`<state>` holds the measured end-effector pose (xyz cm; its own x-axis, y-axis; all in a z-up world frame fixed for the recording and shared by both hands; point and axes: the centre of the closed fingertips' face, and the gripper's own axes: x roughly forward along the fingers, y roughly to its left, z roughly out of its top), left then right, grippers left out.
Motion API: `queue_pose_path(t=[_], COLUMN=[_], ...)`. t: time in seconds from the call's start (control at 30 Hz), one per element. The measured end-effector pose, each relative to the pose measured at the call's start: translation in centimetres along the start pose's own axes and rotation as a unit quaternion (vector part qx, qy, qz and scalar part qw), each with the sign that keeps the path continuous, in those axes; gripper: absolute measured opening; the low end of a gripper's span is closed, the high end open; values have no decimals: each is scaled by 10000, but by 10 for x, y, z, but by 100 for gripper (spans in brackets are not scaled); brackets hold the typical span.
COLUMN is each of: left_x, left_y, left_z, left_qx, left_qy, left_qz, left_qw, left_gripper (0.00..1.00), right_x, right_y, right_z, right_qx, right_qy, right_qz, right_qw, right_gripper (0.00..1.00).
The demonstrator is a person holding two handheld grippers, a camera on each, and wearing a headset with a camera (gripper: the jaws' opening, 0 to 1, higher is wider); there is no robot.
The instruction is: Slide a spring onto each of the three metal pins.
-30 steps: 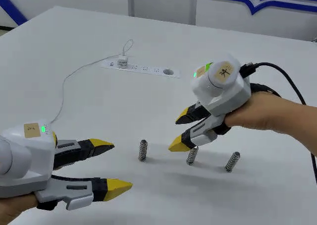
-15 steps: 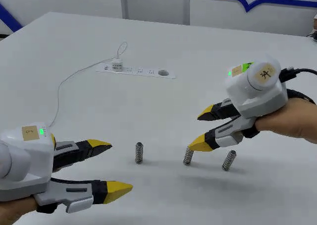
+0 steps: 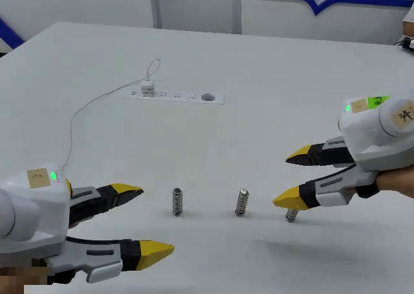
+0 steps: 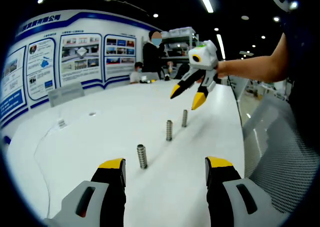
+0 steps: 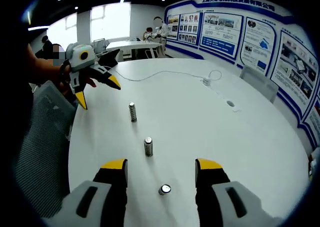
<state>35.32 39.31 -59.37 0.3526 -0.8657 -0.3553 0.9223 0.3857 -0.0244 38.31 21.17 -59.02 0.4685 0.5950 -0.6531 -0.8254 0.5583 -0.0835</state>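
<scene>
Three springs (image 3: 241, 203) stand on pins (image 5: 164, 189), seemingly finished; your left gripper (image 3: 154, 219) and right gripper (image 3: 284, 180) hover clear, fingers (image 3: 103, 197) spread, empty.

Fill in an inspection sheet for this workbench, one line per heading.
Surface: white table, flat and evenly lit.
Job's things: three springs upright in a row, apart: left spring, middle spring, right spring; pins inside hard to tell.
Clutter: power strip with a plug.
Grippers: left gripper open, empty, short of the row; right gripper open, empty, hovering over the right spring.
Cables: white cable runs from the plug toward the table's left edge.
Surroundings: chair behind the table; wall posters.
</scene>
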Motion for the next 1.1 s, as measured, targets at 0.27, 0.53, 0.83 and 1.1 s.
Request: queue_pose_path(t=[0.27, 0.53, 0.83, 1.1], left_x=[0, 0, -2, -3], left_y=[-1, -3, -1, -1], left_z=[-1, -2, -3, -5], left_qx=[-30, -76, -129, -187], left_qy=[0, -21, -65, -80], left_qz=[36, 72, 135, 175], left_qw=[10000, 9999, 9998, 9996], left_gripper=[68, 69, 70, 71], right_x=[-13, -24, -29, -33], right_y=[7, 13, 23, 29], right_z=[-23, -36, -40, -45], right_qx=[218, 366, 525, 659], right_qy=[-159, -357, -638, -827], right_qz=[-135, -297, -387, -535], right_qw=[9995, 9982, 9958, 9930], right_gripper=[58, 60, 61, 64])
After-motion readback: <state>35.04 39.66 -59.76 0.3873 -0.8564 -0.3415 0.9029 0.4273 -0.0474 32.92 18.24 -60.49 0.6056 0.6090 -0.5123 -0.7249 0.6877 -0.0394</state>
